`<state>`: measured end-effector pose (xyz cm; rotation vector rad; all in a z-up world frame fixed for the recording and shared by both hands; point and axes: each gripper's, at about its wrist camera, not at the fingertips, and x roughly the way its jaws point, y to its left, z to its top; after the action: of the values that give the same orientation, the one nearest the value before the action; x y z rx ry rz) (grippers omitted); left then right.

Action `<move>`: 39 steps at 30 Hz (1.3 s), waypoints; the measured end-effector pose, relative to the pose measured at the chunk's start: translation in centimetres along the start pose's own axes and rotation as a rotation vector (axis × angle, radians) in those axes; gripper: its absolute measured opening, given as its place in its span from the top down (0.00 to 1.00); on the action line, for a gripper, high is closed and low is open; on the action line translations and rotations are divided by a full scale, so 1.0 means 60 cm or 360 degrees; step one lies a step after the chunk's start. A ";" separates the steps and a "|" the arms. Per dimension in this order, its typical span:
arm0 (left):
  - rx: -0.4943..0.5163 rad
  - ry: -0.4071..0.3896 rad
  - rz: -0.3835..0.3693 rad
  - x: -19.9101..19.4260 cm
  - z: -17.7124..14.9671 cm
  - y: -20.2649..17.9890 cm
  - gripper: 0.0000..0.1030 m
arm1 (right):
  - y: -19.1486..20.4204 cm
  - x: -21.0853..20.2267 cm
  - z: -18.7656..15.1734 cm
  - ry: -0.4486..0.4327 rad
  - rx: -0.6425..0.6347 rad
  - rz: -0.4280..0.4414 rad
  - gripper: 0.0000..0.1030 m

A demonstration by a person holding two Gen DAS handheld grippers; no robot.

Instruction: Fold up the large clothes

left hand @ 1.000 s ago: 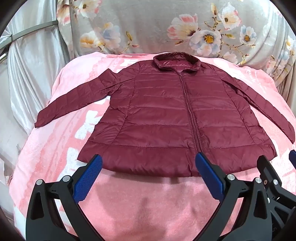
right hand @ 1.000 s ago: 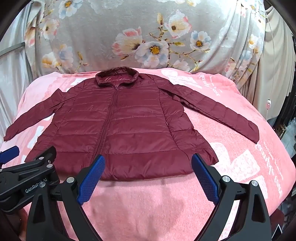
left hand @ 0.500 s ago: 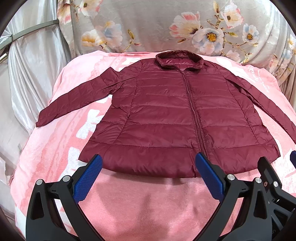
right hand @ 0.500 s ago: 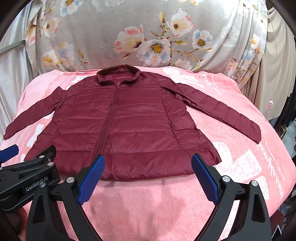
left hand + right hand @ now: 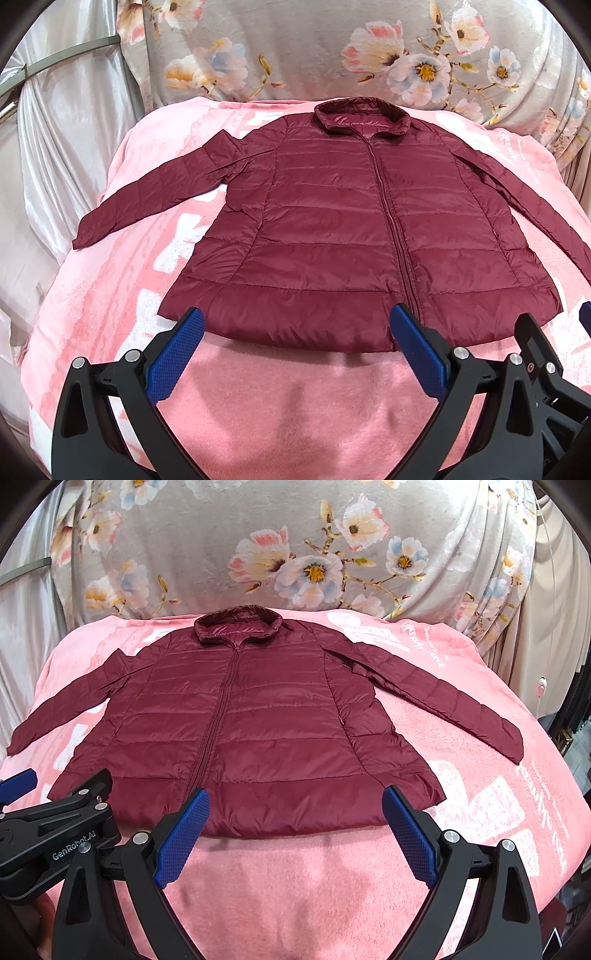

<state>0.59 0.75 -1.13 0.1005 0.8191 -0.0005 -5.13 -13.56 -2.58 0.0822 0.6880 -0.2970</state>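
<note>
Over pink blanket (image 5: pixel 295 406): left gripper (image 5: pixel 299 325) and right gripper (image 5: pixel 295 805) level, side by side, jaws apart, empty. Maroon jacket (image 5: pixel 351 229) flat just ahead, hem nearest fingertips.

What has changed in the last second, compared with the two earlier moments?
Both tongs, left and right, have eased slightly forward toward the hem of the jacket, which sits a little lower in both views. Nothing was gripped or released. Both tongs stay open and empty; the jacket stays flat, zipped, sleeves spread on the pink blanket.
</note>
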 end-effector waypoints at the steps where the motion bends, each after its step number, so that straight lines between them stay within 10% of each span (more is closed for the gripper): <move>1: -0.0001 0.0001 0.0000 0.000 -0.001 0.002 0.05 | 0.001 0.000 -0.001 0.0001 -0.0001 0.0000 0.10; 39: -0.0006 0.0020 0.0010 0.005 -0.008 0.005 0.05 | 0.013 0.014 -0.014 0.0043 0.0019 0.0034 0.10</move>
<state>0.47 1.13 -1.65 0.0995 0.8311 0.0078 -4.78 -12.87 -3.81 0.1051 0.7120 -0.2800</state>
